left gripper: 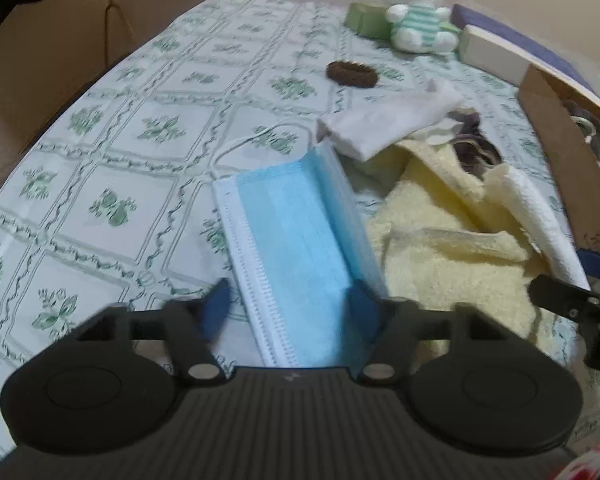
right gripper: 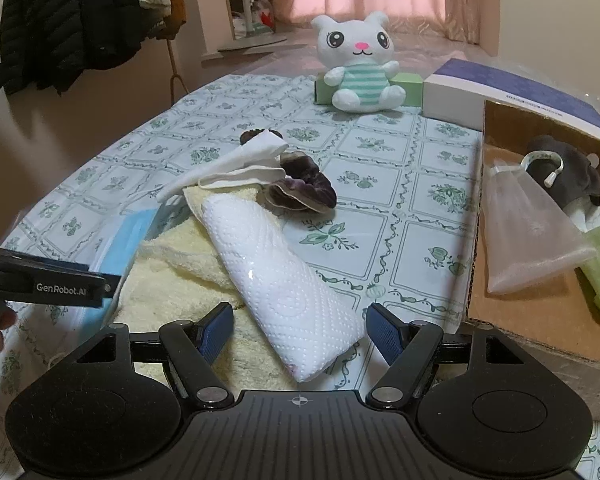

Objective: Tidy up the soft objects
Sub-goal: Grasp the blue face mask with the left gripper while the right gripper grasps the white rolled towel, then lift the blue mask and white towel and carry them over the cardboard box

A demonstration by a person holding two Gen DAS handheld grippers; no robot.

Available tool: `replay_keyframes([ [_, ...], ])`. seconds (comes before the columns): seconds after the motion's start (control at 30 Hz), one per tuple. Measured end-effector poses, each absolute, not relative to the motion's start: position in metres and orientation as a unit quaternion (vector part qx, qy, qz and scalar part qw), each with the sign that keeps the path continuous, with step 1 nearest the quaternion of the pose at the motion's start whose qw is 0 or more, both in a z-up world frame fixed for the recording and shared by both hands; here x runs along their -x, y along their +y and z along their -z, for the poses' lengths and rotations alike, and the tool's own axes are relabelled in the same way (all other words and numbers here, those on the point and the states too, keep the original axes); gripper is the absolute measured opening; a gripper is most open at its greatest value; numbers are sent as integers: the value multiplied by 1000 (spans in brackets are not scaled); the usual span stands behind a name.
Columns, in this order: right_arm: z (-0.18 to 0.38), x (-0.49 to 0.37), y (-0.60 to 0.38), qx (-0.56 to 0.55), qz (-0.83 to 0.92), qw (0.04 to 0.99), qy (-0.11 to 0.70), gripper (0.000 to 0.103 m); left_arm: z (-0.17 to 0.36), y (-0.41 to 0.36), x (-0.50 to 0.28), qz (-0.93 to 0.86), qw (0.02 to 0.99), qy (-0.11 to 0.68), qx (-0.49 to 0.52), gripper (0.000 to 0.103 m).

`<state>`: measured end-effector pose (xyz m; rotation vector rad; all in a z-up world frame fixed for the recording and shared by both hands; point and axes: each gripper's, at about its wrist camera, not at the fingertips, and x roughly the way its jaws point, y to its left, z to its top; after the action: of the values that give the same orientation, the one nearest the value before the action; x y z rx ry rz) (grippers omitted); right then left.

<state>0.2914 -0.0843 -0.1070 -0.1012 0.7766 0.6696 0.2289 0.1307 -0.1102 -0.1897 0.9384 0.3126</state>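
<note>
My left gripper [left gripper: 290, 300] is open, its blue pads on either side of the near end of a blue face mask [left gripper: 296, 248] lying on the table. A yellow towel [left gripper: 440, 236] lies to the mask's right, with a white cloth [left gripper: 388, 120] beyond. My right gripper [right gripper: 302, 328] is open around the near end of a folded white paper towel [right gripper: 284, 280] resting on the yellow towel [right gripper: 172, 280]. A purple scrunchie [right gripper: 304, 188] lies past it. The mask [right gripper: 116, 248] shows at left in the right wrist view.
A cardboard box [right gripper: 540, 308] at the right holds a translucent pouch [right gripper: 528, 228], a green cloth and dark items. A white plush cat [right gripper: 360, 64] sits at the back against a green box [right gripper: 408, 88]. A brown hair tie [left gripper: 352, 74] lies mid-table. The floral tablecloth [left gripper: 120, 152] covers the table.
</note>
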Motion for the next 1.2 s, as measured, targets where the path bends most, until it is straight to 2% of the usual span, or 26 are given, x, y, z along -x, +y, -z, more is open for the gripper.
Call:
replay_keyframes([
  [0.03, 107, -291, -84, 49, -320, 870, 371, 74, 109, 130, -228, -143, 879, 447, 88, 14],
  [0.07, 107, -291, -83, 50, -320, 871, 371, 74, 108, 131, -227, -132, 882, 444, 90, 6],
  [0.13, 106, -290, -83, 51, -320, 871, 369, 74, 108, 133, -226, -123, 882, 445, 96, 3],
  [0.27, 104, -288, -81, 63, -324, 872, 361, 73, 105, 136, -218, -120, 885, 444, 66, 2],
  [0.37, 104, -289, -78, 72, -331, 870, 357, 57, 99, 144, -209, -131, 886, 441, 47, 2],
  [0.47, 105, -289, -73, 86, -328, 872, 352, 50, 91, 155, -200, -137, 888, 435, 49, 2],
  [0.5, 106, -289, -72, 93, -329, 872, 350, 39, 88, 157, -198, -140, 889, 433, 50, 2],
  [0.53, 106, -289, -71, 100, -330, 872, 349, 33, 85, 159, -196, -142, 889, 431, 51, 2],
  [0.67, 99, -284, -78, 93, -330, 877, 336, 19, 71, 158, -188, -137, 898, 414, 53, 2],
  [0.8, 86, -280, -96, 56, -322, 884, 335, 16, 53, 147, -184, -122, 910, 392, 51, 2],
  [1.2, 40, -258, -156, -57, -302, 889, 340, 15, -6, 112, -168, -77, 940, 328, 61, 2],
])
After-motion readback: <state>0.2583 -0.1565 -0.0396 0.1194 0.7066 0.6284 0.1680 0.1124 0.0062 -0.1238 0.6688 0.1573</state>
